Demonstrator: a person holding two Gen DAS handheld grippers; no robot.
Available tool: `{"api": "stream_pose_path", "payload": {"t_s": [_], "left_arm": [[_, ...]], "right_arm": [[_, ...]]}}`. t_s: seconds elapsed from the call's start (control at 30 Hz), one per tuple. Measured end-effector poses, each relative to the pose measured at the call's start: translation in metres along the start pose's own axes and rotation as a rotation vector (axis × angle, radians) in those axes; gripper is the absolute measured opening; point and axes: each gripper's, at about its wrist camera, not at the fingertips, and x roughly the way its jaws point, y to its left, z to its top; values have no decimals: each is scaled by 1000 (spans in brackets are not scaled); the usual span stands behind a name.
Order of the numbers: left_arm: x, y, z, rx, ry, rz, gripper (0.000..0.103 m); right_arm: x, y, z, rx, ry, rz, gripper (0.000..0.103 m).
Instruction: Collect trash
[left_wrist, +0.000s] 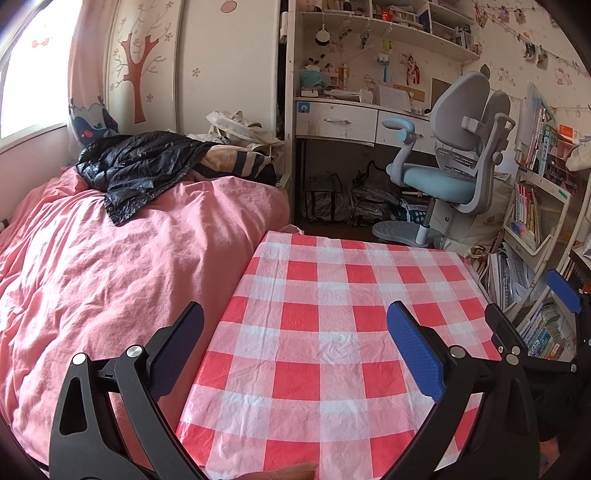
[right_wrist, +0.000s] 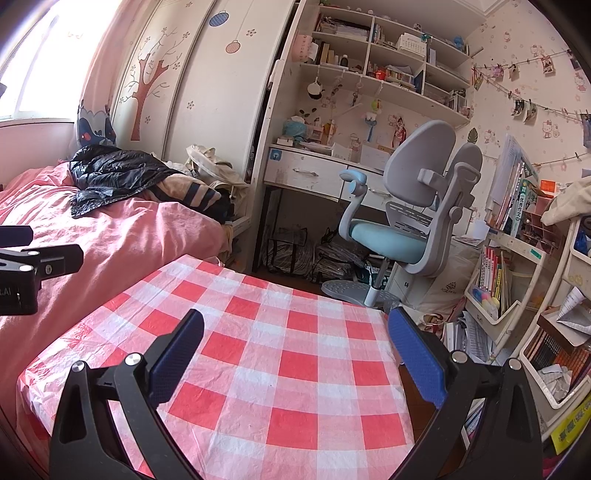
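On the far left lies the bed with a pink cover, and at its far end a dark jacket is thrown over some folded cloth. These look like clothes put aside, not trash.

Just beside the bed stands the tabletop, covered by a red and white checked cloth. The cloth is wrinkled but bare; I see no wrapper, paper or other piece of trash on it in either view. So the thing of the task is not in sight on the tabletop, and I cannot tell where it lies.

The left tongs hang above the near left part of the tabletop, with the jaws standing wide apart and nothing between them. Probably they are held so to be ready for a pick, because no target is chosen yet. The right tongs are the same: spread wide, empty, above the near right part of the cloth. In the left wrist view the right tongs appear at the right edge, so both tools are held side by side, near each other.

Further right, behind the tabletop, a grey and blue chair stands before a desk with shelves. At the far right, bookshelves hold many books, and crumpled paper sits in a low compartment. In my judgement, this paper could be trash, but that is uncertain. The task seems to be at its start.
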Motion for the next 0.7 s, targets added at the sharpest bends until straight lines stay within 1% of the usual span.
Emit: {"api": "stream_pose_path", "payload": {"t_s": [0.27,0.43,0.47,0.57,0.63,0.7], "left_arm": [[0,0,-1,-1,-1,-3,96],[-3,2,-3,-20,-21,-24,96],[-4,3,-4,-22,-30,-17,96],[-9,3,-5,0,-55,37,96],[-8,0,-6,26,-55,81,96],[-6,-1,-6,44,-41,92,96]], "right_arm": [[0,1,0,-1,1,0,96],[2,-2,-2,9,16,12,96],[4,-3,-2,18,25,19,96],[11,-12,-7,63,74,43,96],[19,-19,-12,103,127,66,96],[26,-23,-17,131,174,85,96]]}}
